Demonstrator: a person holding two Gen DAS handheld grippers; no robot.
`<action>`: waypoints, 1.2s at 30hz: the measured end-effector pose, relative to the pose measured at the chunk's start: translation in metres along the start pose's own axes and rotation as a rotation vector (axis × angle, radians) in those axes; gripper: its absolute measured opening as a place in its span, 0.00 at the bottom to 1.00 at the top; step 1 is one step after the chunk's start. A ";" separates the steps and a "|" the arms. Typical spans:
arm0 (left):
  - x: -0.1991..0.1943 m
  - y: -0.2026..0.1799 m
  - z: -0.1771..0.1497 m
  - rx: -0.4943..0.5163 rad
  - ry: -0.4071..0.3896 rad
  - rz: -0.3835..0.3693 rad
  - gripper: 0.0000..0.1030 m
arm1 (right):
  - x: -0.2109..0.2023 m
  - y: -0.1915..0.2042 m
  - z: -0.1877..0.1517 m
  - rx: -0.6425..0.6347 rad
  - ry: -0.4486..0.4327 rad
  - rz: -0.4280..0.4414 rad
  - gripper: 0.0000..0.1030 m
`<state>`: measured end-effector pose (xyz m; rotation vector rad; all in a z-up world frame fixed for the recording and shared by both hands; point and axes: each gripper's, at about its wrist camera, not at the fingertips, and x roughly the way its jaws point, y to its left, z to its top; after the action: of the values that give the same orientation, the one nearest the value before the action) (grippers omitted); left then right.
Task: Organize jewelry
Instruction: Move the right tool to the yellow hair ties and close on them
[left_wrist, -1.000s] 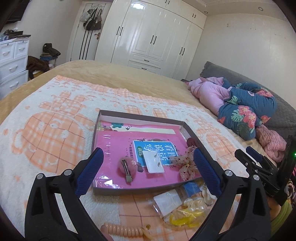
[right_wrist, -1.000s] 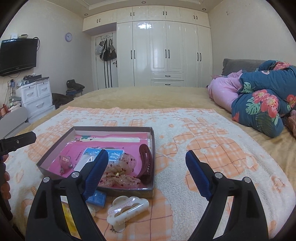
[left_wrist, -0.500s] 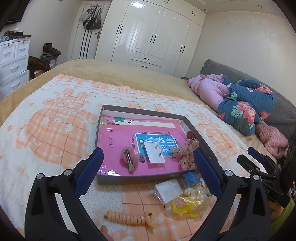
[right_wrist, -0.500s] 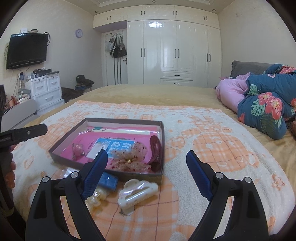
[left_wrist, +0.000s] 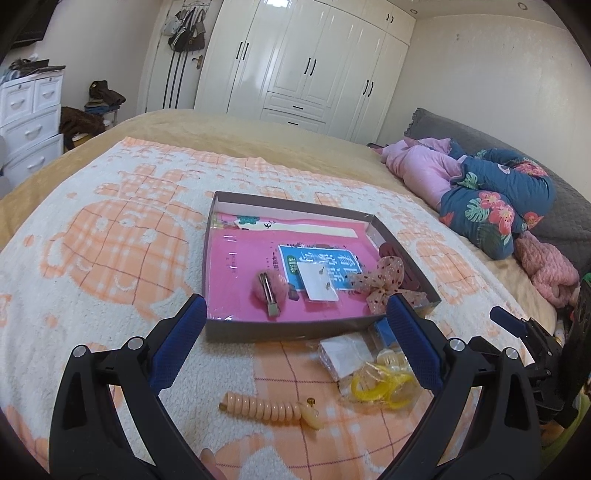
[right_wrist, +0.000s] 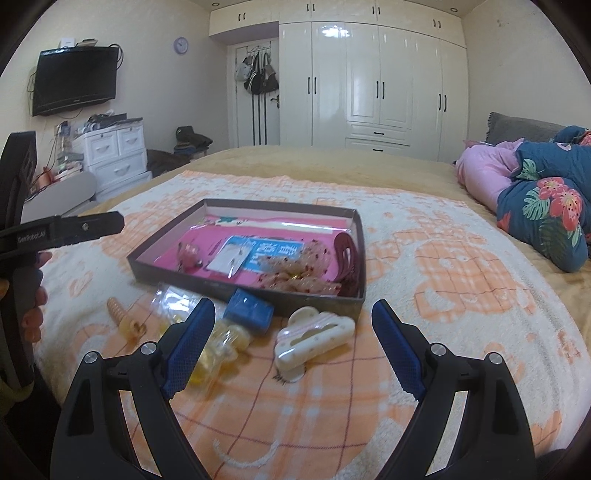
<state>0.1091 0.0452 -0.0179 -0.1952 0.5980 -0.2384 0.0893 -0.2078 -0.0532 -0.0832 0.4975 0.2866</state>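
Observation:
A shallow grey box (left_wrist: 258, 326) (right_wrist: 207, 281) lined with pink lies on the blanket. In it are a pink pom clip (left_wrist: 269, 286), an earring card (left_wrist: 319, 282), a sequin bow (left_wrist: 386, 278) (right_wrist: 295, 271) and a dark red clip (right_wrist: 345, 258). In front of the box lie a peach spiral hair tie (left_wrist: 266, 408) (right_wrist: 120, 312), a bag with yellow rings (left_wrist: 380, 380) (right_wrist: 218, 343), a blue packet (right_wrist: 247, 310) and a white claw clip (right_wrist: 314, 334). My left gripper (left_wrist: 295, 343) is open above the near items. My right gripper (right_wrist: 293, 343) is open over the claw clip.
The orange-and-white blanket (left_wrist: 110, 240) covers the bed. A folded floral quilt and pink bedding (left_wrist: 491, 199) lie at the right. White wardrobes (right_wrist: 369, 81) stand behind; drawers (right_wrist: 114, 155) and a TV are at the left. The other gripper shows in each view's edge.
Both grippers have drawn back and risen, so the box sits farther off and more of the loose items in front show. Both stay open.

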 end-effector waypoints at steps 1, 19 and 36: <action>0.000 0.000 -0.001 0.001 0.005 0.000 0.87 | 0.000 0.002 -0.001 -0.005 0.004 0.003 0.82; 0.024 0.006 -0.026 0.007 0.155 0.019 0.86 | 0.012 0.031 -0.030 -0.014 0.122 0.138 0.76; 0.054 0.010 -0.031 -0.100 0.243 -0.126 0.62 | 0.041 0.040 -0.040 0.051 0.211 0.267 0.31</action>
<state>0.1365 0.0364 -0.0744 -0.3041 0.8409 -0.3574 0.0937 -0.1650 -0.1082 0.0040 0.7266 0.5295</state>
